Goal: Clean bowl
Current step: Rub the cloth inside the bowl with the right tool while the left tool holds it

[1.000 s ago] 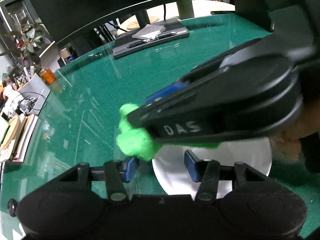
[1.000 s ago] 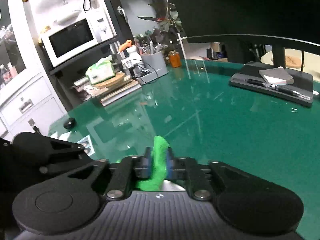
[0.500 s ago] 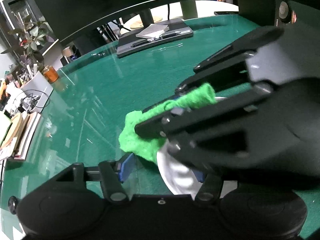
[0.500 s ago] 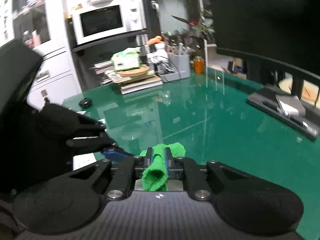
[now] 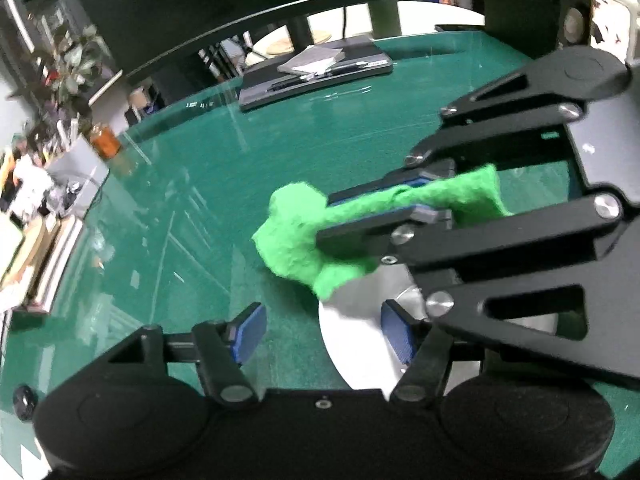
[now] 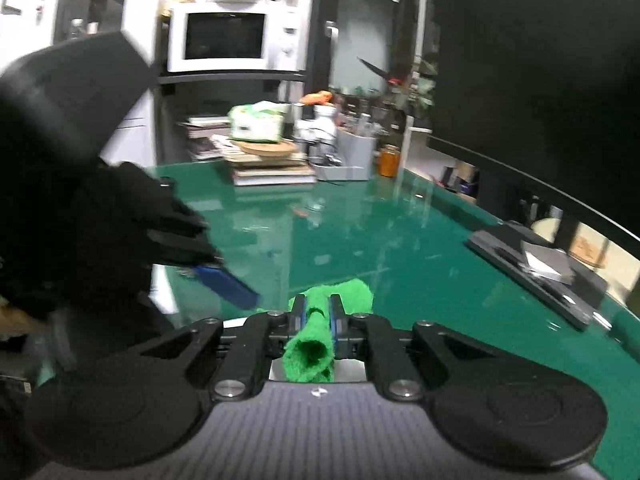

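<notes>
A silvery metal bowl (image 5: 360,344) sits on the green table, mostly hidden behind both grippers. My left gripper (image 5: 324,334) is open, its right finger over the bowl's left rim and its left finger outside it. My right gripper (image 6: 316,312) is shut on a green cloth (image 6: 320,332). In the left wrist view the right gripper (image 5: 332,216) comes in from the right above the bowl, and the green cloth (image 5: 296,236) hangs from its tips over the bowl's far left rim. The left gripper's blue finger (image 6: 224,280) shows at the left of the right wrist view.
A grey tray with a notepad and pens (image 5: 316,68) lies at the far side of the table (image 5: 200,184). An orange jar (image 5: 105,142), a grey organiser (image 6: 352,160) and stacked books (image 6: 264,160) stand along the table's edge. A microwave (image 6: 224,42) is behind.
My right gripper has turned and swung across the bowl with the cloth, the cloth shifting from the bowl's left edge toward its far rim. The left gripper stays open around the bowl's rim.
</notes>
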Demonstrator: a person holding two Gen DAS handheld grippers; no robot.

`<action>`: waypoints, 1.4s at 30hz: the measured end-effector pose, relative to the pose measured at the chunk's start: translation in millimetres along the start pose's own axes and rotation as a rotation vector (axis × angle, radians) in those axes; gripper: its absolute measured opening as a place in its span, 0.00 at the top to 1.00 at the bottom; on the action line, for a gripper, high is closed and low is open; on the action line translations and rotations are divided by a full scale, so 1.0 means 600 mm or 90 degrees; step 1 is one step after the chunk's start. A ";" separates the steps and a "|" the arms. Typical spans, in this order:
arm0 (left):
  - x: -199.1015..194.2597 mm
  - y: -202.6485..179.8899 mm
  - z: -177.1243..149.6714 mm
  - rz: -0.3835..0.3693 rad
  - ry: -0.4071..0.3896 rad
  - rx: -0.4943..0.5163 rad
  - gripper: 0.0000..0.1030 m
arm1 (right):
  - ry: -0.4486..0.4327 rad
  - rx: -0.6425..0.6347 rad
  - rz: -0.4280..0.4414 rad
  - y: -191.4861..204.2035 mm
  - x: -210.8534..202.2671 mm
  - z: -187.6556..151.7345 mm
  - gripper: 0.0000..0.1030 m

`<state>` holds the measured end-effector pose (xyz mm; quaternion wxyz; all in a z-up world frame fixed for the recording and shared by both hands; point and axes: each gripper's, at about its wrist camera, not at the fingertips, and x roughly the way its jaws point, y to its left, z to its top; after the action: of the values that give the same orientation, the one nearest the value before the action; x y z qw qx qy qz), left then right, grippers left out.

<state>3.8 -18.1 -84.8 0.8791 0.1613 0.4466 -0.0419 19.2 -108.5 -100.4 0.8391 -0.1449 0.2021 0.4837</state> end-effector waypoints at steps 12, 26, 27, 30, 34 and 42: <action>-0.008 -0.017 -0.001 -0.019 -0.007 0.022 0.69 | 0.004 0.069 0.010 -0.016 0.008 0.002 0.90; -0.008 -0.019 -0.002 -0.022 -0.006 0.023 0.69 | 0.009 0.105 -0.013 -0.017 0.002 -0.003 0.90; -0.009 -0.019 -0.003 -0.022 -0.005 0.024 0.69 | 0.008 0.104 -0.006 -0.013 0.005 -0.002 0.90; -0.009 -0.019 -0.004 -0.022 -0.006 0.026 0.69 | 0.007 0.105 -0.001 -0.010 0.006 -0.003 0.90; -0.010 -0.020 -0.004 -0.021 -0.007 0.026 0.69 | 0.009 0.122 -0.021 -0.024 -0.003 -0.008 0.90; -0.009 -0.024 -0.001 -0.017 -0.005 0.032 0.69 | 0.010 0.106 0.013 -0.002 0.005 -0.001 0.89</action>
<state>-3.3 -32.1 -84.2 0.8758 0.1776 0.4441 -0.0653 21.6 -107.1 -102.1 0.8416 -0.0763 0.2495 0.4729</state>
